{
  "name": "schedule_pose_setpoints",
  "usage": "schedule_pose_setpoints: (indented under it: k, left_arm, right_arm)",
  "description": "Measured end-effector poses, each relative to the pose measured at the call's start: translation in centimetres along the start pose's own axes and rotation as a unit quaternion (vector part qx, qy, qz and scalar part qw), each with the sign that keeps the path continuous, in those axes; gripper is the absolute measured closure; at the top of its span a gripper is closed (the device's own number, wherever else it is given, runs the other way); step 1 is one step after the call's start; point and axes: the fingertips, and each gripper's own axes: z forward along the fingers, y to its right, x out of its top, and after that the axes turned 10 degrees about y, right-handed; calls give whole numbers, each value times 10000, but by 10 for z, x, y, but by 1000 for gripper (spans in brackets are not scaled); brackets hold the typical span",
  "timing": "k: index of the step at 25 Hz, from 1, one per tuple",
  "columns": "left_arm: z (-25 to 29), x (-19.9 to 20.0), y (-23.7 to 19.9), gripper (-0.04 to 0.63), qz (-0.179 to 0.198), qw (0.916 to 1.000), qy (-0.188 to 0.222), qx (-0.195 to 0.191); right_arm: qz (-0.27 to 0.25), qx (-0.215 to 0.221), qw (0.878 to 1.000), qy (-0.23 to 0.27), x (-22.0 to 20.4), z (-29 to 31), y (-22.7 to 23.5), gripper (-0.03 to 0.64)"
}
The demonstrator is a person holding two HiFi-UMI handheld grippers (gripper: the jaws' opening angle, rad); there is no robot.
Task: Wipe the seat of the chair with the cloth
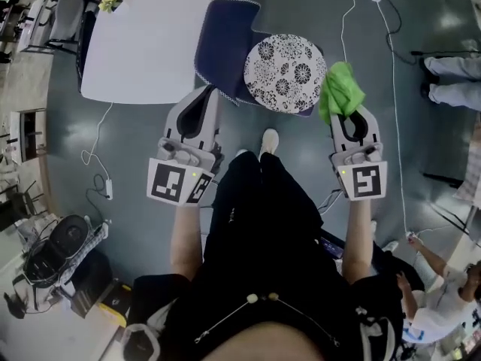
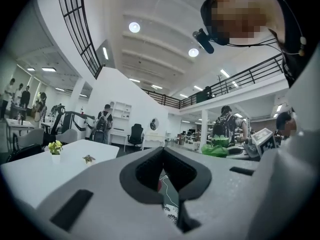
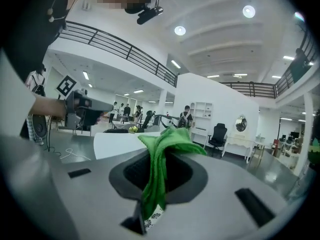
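Green cloth hangs bunched from the right hand-held gripper, whose jaws are clamped on it, with a fold draped over their tips. It is held in the air just beside the right edge of the chair's round, black-and-white patterned seat, and I cannot see it touching the seat. The left hand-held gripper has its jaws together with nothing between them and points toward the seat's left side.

Judging from this, the cloth is in hand but the wiping has not begun: the cloth must come down onto the seat and be drawn across it. The seat itself carries nothing.

Around it, a dark blue padded part, probably the chair's back, lies against the seat's far left. Beyond that is a white worktop with a small plant. White cables trail over the grey floor to the right, where someone's legs show. The holder's own shoe sits just before the seat. None of this blocks the reach.
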Motion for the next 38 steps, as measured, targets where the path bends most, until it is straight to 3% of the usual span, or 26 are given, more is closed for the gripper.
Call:
schedule_pose_setpoints:
  k: [7,13,19,23,26,29,31,32,34,38]
  left_arm:
    - [21,-57,-19,594,-195,9978,-640,-32]
    - [27,-107,-9,594,-10,9916,-1242,-351]
    - [5,-145,21,594,172,9827,-1598,-922]
    - [10,-186,33,594,94,9774,-1827,-1061]
    - [0,-219,41,594,-162,9727,-1928,-1281]
    - [-5,-242,36,594,-407,9684,-2032,-1386]
    - [-1,-255,32,592,-290,9652,-2134,-1481]
    - [1,-262,33,591,-221,9627,-2195,-1564]
    - [3,-275,37,524,-250,9568,-2314,-1744]
    - [-1,-288,41,517,-686,9491,-2436,-1877]
  right_arm:
    - [-730,561,9911,-960,-101,76,22,563]
    - [-1432,1171,9700,-1578,-206,141,14,565]
    - [-2085,883,9541,-1958,-294,166,14,565]
    - [-2394,1066,9401,-2182,-361,205,22,565]
    - [-2720,1281,9252,-2315,-403,212,7,565]
    - [-3064,1494,9080,-2435,-432,227,-7,565]
    - [-3207,1547,9003,-2504,-448,239,-6,565]
    - [-3254,1532,8980,-2533,-456,243,-3,565]
    - [-3345,1486,8942,-2578,-471,250,3,565]
    - [-3390,1563,8894,-2640,-489,261,8,566]
